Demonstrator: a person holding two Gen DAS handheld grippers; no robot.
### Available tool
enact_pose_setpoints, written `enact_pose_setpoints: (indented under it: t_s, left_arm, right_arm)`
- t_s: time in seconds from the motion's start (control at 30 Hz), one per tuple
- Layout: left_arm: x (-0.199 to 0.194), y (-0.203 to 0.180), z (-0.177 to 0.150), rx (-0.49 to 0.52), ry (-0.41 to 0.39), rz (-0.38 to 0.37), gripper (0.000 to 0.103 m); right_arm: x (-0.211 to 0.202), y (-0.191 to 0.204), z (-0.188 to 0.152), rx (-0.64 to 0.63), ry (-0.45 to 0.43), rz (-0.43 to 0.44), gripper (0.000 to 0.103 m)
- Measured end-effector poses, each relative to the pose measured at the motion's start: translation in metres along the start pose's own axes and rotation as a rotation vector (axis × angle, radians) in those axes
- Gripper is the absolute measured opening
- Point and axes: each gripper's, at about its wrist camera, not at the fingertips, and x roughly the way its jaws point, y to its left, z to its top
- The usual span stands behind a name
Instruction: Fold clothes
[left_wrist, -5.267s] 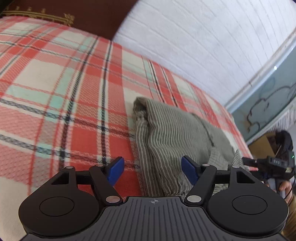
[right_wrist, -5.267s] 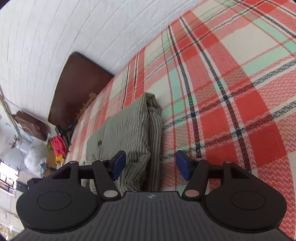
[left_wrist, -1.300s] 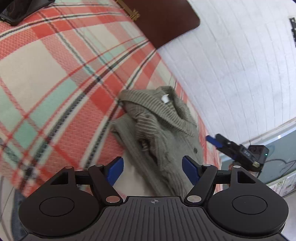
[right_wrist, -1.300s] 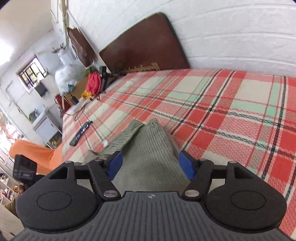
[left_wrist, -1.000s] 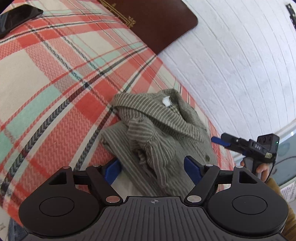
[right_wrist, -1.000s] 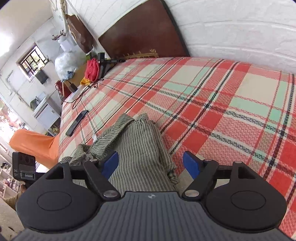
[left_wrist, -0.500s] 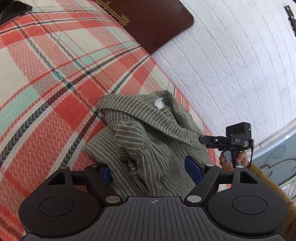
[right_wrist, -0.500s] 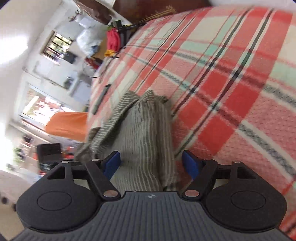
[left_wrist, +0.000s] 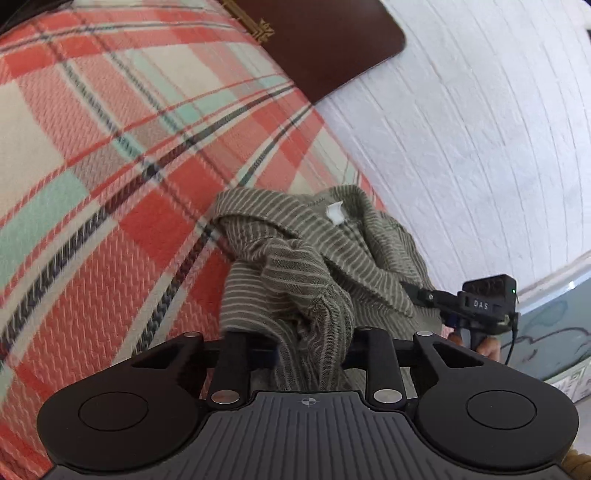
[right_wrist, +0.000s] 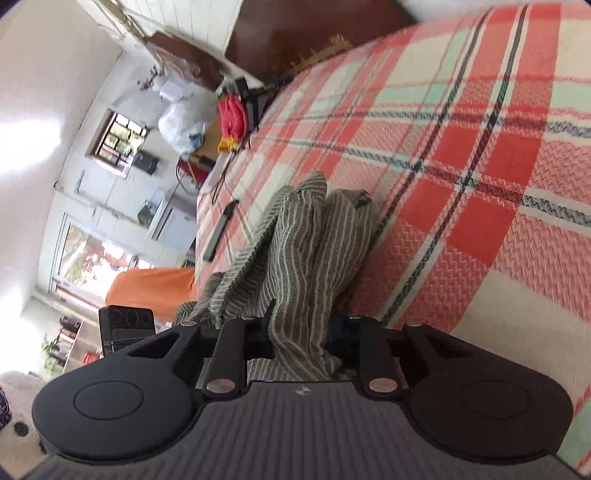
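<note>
A grey-green striped shirt (left_wrist: 295, 266) lies crumpled on the plaid bed cover (left_wrist: 110, 184), its collar and white label (left_wrist: 335, 213) turned up. My left gripper (left_wrist: 310, 356) is shut on a bunched fold at the shirt's near edge. In the right wrist view the same shirt (right_wrist: 306, 251) runs away from me in long folds, and my right gripper (right_wrist: 301, 336) is shut on its near end. The right gripper (left_wrist: 480, 306) also shows at the shirt's far side in the left wrist view, held by a hand. Cloth hides the fingertips of both grippers.
A dark brown headboard (left_wrist: 317, 40) and a white brick wall (left_wrist: 480, 147) stand behind the bed. A dark remote (right_wrist: 219, 229) lies on the cover (right_wrist: 461, 166) near its far edge. Beyond are an orange-covered seat (right_wrist: 151, 288), red cloth (right_wrist: 231, 114) and a window.
Both grippers were open over the shirt half a second ago; both have now closed on its cloth. The shirt has bunched up between them, and both views have drawn closer to it.
</note>
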Motion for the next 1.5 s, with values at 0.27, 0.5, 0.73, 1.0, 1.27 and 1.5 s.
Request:
enact_pose_setpoints:
  t_s: [0.27, 0.5, 0.73, 1.0, 1.27, 1.5]
  left_arm:
    - [0.002, -0.042, 0.078, 0.218, -0.010, -0.055, 0.022]
    - [0.092, -0.110, 0.186, 0.421, 0.015, -0.031, 0.022]
    - [0.197, -0.137, 0.256, 0.512, 0.054, 0.046, 0.021]
    - [0.281, -0.096, 0.291, 0.465, 0.105, 0.120, 0.023]
    - [0.285, -0.047, 0.310, 0.371, 0.148, 0.081, 0.067]
    - [0.221, -0.060, 0.329, 0.476, 0.054, 0.061, 0.063]
  right_arm:
    - [-0.037, 0.048, -0.028, -0.001, -0.257, -0.057, 0.022]
    - [-0.049, 0.034, 0.006, 0.093, -0.553, -0.122, 0.022]
    - [-0.030, -0.030, 0.061, 0.237, -0.712, -0.114, 0.022]
    - [-0.002, -0.114, 0.099, 0.355, -0.777, -0.149, 0.021]
    - [-0.001, -0.128, 0.105, 0.303, -0.754, -0.260, 0.041]
    - [-0.018, -0.081, 0.112, 0.112, -0.840, -0.400, 0.047]
